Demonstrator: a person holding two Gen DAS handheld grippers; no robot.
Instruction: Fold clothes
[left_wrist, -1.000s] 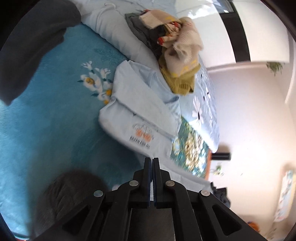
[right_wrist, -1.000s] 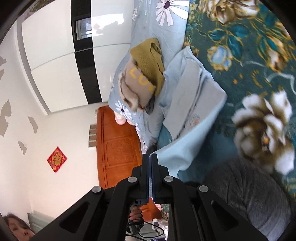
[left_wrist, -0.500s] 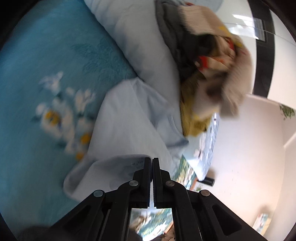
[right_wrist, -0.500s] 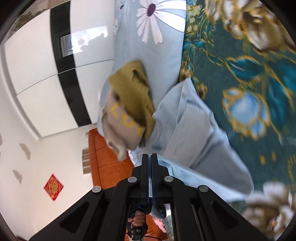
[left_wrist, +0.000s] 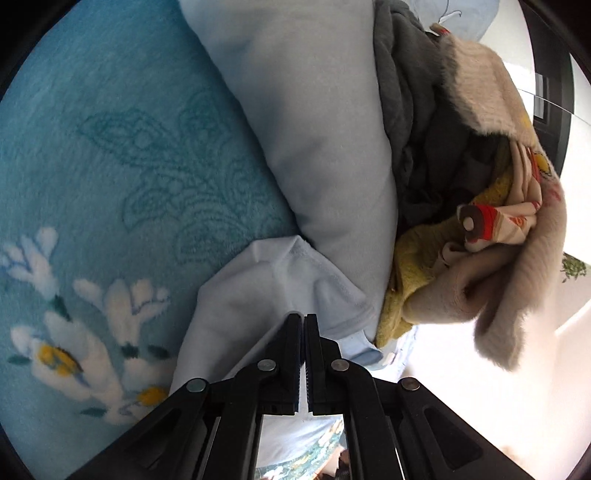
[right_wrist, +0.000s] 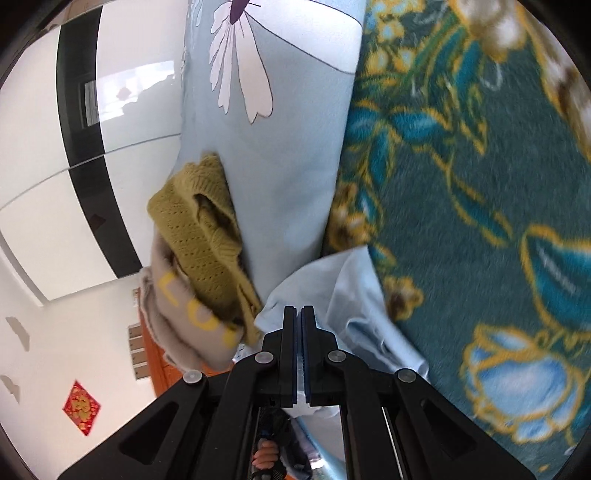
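Left gripper (left_wrist: 304, 321): my jaws pressed together on the pale blue cotton shirt (left_wrist: 258, 295).
Right gripper (right_wrist: 298, 314): jaws likewise pinching it.
Long axis: can't tell.

left wrist view: looking down along its black fingers (left_wrist: 293, 354), very close to the light blue shirt (left_wrist: 258, 291) on the teal blanket (left_wrist: 110, 166).
right wrist view: looking down too, close to the shirt's other side.
both seeing: the shirt (right_wrist: 354, 295), pillow (right_wrist: 280, 166), clothes pile (right_wrist: 199, 266).
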